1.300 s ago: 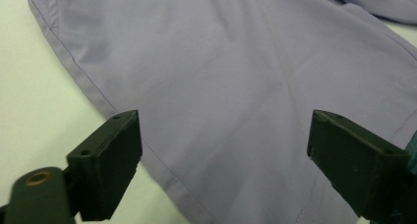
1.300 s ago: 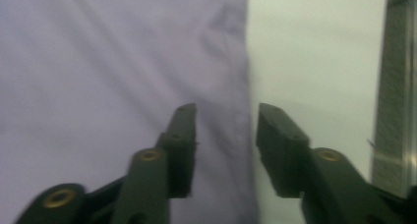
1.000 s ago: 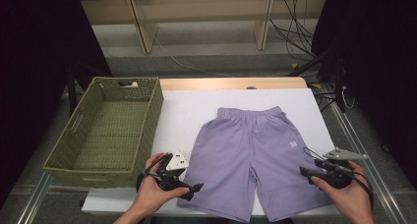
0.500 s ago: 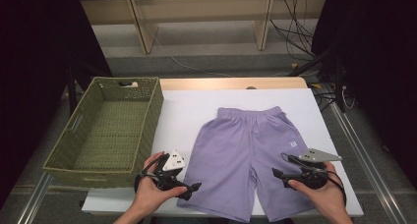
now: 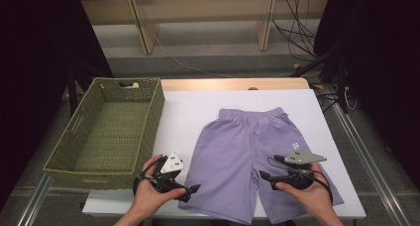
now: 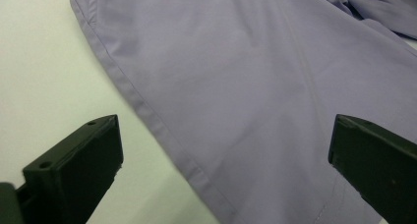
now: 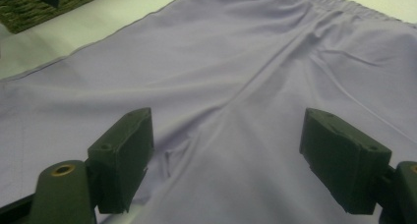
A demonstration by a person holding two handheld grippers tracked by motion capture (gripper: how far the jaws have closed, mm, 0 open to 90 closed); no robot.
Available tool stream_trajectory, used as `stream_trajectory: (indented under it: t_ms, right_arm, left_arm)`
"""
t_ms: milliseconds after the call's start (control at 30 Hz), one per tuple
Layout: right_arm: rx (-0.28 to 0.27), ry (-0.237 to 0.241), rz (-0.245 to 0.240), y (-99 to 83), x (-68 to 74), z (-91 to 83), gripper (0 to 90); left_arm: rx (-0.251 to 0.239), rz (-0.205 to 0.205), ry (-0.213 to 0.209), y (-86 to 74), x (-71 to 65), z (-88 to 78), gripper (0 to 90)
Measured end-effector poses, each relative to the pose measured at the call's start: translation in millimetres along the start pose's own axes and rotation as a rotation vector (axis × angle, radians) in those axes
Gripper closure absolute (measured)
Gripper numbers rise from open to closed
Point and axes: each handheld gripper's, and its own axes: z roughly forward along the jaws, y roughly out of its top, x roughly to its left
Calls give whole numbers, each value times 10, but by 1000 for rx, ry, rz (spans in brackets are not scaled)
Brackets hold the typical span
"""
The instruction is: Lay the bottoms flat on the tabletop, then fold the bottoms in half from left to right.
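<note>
Below, lilac shorts (image 5: 247, 156) flat on worktop (image 5: 188, 112); left tool (image 5: 190, 190) at seven o'clock, right tool (image 5: 270, 167) at five, both wide, empty.

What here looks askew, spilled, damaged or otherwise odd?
Nothing stands out. The shorts lie flat and spread on the table, with only slight creases near the waistband, and the basket sits upright beside them.

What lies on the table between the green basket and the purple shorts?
Between the basket and the shorts the white table is bare in the high view; nearer the front edge, the left gripper sits there.
</note>
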Motion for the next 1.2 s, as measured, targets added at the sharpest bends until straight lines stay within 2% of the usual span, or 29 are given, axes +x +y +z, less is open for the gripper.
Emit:
stream_trajectory:
  t_ms: [367, 500, 900, 1200]
  right_arm:
    - [-19, 22, -15, 105, 87, 146, 219]
    - [-24, 21, -36, 136, 95, 189, 221]
    - [-39, -1, -43, 48, 69, 38, 229]
    - [-43, -2, -40, 52, 61, 44, 223]
  left_arm:
    - [-3, -5, 3, -31, 19, -20, 0]
    - [3, 1, 4, -27, 6, -14, 1]
    - [7, 12, 16, -12, -24, -10, 5]
    - [9, 0, 12, -15, -18, -5, 16]
